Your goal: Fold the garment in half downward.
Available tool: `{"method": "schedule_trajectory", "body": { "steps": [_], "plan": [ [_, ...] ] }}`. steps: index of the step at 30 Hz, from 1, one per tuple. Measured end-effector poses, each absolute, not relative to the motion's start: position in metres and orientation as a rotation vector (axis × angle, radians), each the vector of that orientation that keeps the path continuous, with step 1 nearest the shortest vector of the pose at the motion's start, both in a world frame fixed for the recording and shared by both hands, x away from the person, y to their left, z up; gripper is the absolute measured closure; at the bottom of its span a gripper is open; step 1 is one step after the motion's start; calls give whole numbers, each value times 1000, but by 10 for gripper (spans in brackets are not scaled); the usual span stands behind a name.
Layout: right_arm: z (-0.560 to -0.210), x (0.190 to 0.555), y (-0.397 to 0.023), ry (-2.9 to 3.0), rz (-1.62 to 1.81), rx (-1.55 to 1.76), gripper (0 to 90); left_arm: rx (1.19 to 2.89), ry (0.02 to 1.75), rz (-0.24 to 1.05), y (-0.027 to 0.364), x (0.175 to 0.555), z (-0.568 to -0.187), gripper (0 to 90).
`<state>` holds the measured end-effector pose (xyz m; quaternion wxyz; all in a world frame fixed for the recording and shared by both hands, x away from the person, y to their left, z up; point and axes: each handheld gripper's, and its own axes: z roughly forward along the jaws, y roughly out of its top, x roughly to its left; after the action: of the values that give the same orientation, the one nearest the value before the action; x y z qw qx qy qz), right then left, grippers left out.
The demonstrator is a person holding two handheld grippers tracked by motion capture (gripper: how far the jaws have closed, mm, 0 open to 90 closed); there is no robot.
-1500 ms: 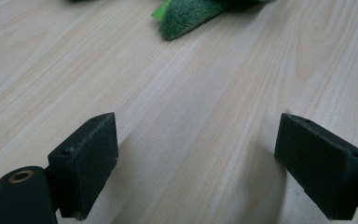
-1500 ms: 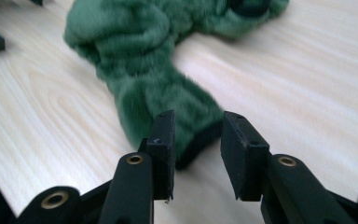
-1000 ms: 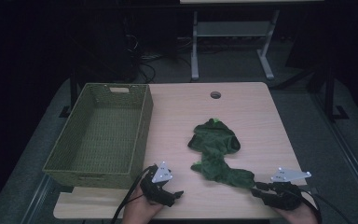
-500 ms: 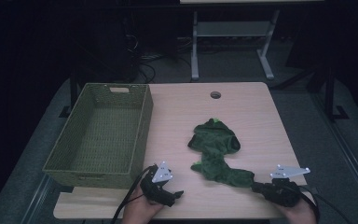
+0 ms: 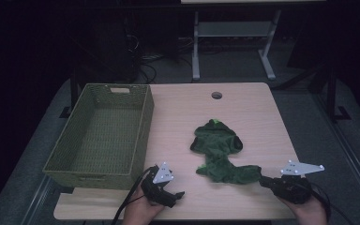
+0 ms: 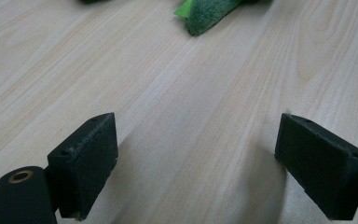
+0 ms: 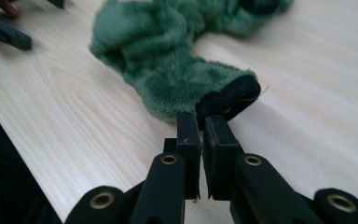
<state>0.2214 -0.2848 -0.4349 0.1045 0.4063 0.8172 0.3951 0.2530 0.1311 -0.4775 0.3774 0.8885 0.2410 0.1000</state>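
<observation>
A: Report the container first.

B: A woven olive basket [image 5: 98, 133] is sitting on the left part of the table [image 5: 253, 112], long side running away from the person. Its interior is showing bare weave; nothing is lying in it. A handle slot is cut in the far wall.

A: And the garment?

B: A green fuzzy garment [image 5: 218, 150] is lying crumpled on the wood, right of the basket and apart from it, between the table's middle and its near edge. One end is trailing toward the right gripper [image 5: 265, 180]. In the right gripper view, a black cuff [image 7: 230, 97] is finishing that end.

A: State of the right claw?

B: Its jaws have just been closing and are now pressed nearly together, pinching the black cuff of the garment [image 7: 168, 70] at the tips.

A: The left one?

B: The left gripper [image 5: 176, 196] is resting low at the near edge, just right of the basket's near corner. Its pads [image 6: 86, 158] are standing spread wide over bare wood, gripping nothing. A corner of the garment [image 6: 209, 14] is lying well ahead of them.

A: Surface and room?

B: The table is pale wood grain with a round cable hole [image 5: 216, 95] near the far edge. Beyond it, the room is dark; a grey metal stand [image 5: 234, 42] and loose cables [image 5: 145, 58] are sitting on the floor.
</observation>
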Motion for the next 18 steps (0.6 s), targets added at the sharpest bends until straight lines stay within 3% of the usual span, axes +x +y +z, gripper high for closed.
{"method": "schedule_trajectory", "body": {
  "steps": [18],
  "plan": [
    [-401,248,-233,2472,1245,912,854,2267,620,255,131,253,-478,123]
  ]
}}
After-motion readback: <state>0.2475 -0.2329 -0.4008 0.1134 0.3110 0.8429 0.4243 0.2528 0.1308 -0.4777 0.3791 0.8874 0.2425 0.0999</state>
